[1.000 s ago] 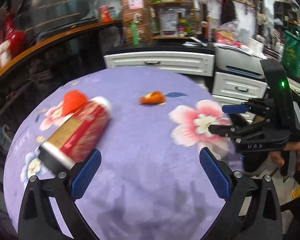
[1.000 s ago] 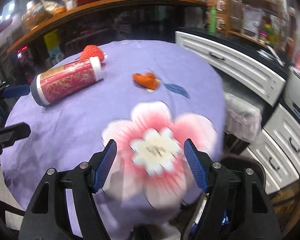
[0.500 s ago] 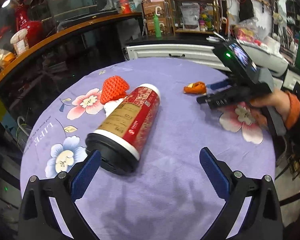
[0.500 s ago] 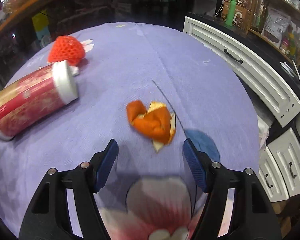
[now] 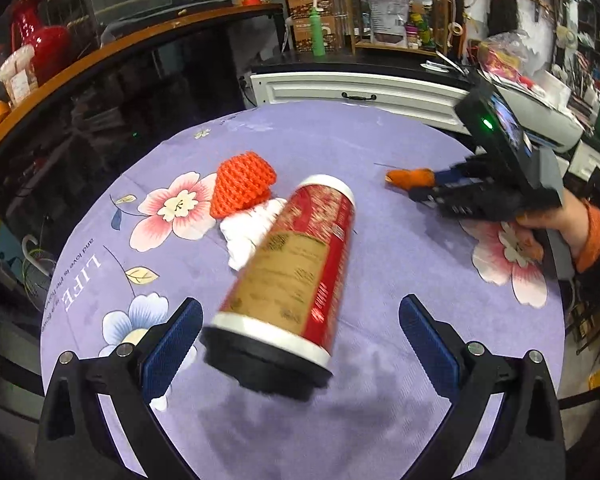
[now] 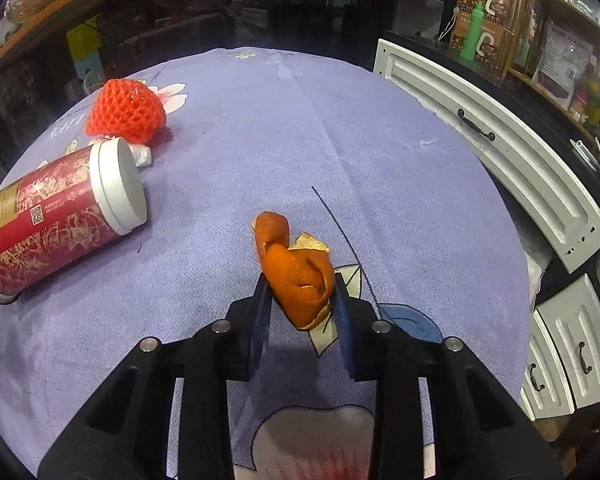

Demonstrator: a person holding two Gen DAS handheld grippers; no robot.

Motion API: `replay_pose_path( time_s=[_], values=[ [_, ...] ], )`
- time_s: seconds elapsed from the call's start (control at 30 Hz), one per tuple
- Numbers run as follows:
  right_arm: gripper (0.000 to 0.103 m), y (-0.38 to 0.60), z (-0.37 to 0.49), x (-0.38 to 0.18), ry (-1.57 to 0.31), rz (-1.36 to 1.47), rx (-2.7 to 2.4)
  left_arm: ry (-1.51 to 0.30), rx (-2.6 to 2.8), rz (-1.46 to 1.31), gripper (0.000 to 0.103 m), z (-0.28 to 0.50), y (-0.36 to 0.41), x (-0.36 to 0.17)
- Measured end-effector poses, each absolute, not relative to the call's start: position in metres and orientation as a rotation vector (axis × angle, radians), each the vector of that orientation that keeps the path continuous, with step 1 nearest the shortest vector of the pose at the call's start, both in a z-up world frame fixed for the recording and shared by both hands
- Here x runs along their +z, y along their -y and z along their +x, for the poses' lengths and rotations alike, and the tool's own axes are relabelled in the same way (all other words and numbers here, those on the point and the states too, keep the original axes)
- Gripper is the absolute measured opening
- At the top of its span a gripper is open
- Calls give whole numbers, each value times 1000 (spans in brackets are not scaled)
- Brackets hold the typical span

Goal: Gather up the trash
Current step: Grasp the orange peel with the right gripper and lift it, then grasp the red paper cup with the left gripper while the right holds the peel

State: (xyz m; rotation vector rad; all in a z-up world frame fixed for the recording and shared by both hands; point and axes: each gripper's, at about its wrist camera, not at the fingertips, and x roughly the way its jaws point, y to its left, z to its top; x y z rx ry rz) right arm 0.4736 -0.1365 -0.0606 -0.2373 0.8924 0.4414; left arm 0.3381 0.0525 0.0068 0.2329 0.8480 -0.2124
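Right tongs [image 6: 300,300] clamped on orange peel [image 6: 296,272] above the bench [image 6: 260,120]; left tongs [image 5: 300,340] stood apart around the lying canister [image 5: 292,272]. Canister, red netting [image 5: 242,186], tissue [image 5: 252,228] remained uncollected, I judged.

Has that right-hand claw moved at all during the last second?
Yes. The right gripper advanced across the purple tablecloth, from the pink flower to the orange peel, its jaws now closed on it.

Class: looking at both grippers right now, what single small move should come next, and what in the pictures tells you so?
Probably lift the right gripper slightly: its fingers are closed on the orange peel, which seems to rest on the purple tablecloth.
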Motion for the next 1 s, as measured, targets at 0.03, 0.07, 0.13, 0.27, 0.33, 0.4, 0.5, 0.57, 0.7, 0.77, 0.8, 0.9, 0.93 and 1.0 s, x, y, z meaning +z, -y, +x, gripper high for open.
replay_pose_path(
  time_s=[0.03, 0.07, 0.13, 0.27, 0.33, 0.4, 0.5, 0.57, 0.7, 0.77, 0.8, 0.9, 0.93, 1.0],
  values=[
    [30, 137, 472, -61, -887, -238, 439, -861, -220, 227, 97, 343, -54, 8],
    [30, 137, 472, -61, -885, -239, 437, -877, -233, 225, 97, 348, -54, 8],
    [30, 138, 471, -60, -880, -233, 434, -913, -264, 231, 97, 358, -52, 7],
    [30, 143, 464, -54, -859, -204, 440, -993, -298, 257, 97, 382, -46, 0],
    [30, 145, 460, -50, -852, -196, 448, -1038, -303, 279, 97, 394, -42, -6],
    [30, 148, 453, -46, -842, -186, 462, -1082, -318, 298, 97, 406, -38, -12],
    [30, 151, 444, -43, -832, -178, 471, -1158, -342, 328, 97, 422, -31, -19],
    [30, 155, 440, -42, -828, -171, 471, -1194, -339, 367, 97, 429, -25, -24],
    [30, 164, 434, -42, -835, -138, 474, -1260, -320, 451, 94, 443, -12, -33],
    [30, 166, 430, -42, -835, -131, 481, -1294, -317, 468, 90, 452, -8, -36],
    [30, 168, 428, -42, -834, -131, 485, -1313, -318, 481, 90, 455, -6, -38],
    [30, 170, 424, -42, -830, -123, 492, -1367, -315, 544, 89, 463, 4, -48],
    [30, 171, 422, -42, -829, -118, 494, -1380, -311, 560, 89, 466, 8, -51],
    [30, 173, 419, -41, -827, -109, 501, -1406, -298, 582, 88, 470, 12, -58]
  ],
)
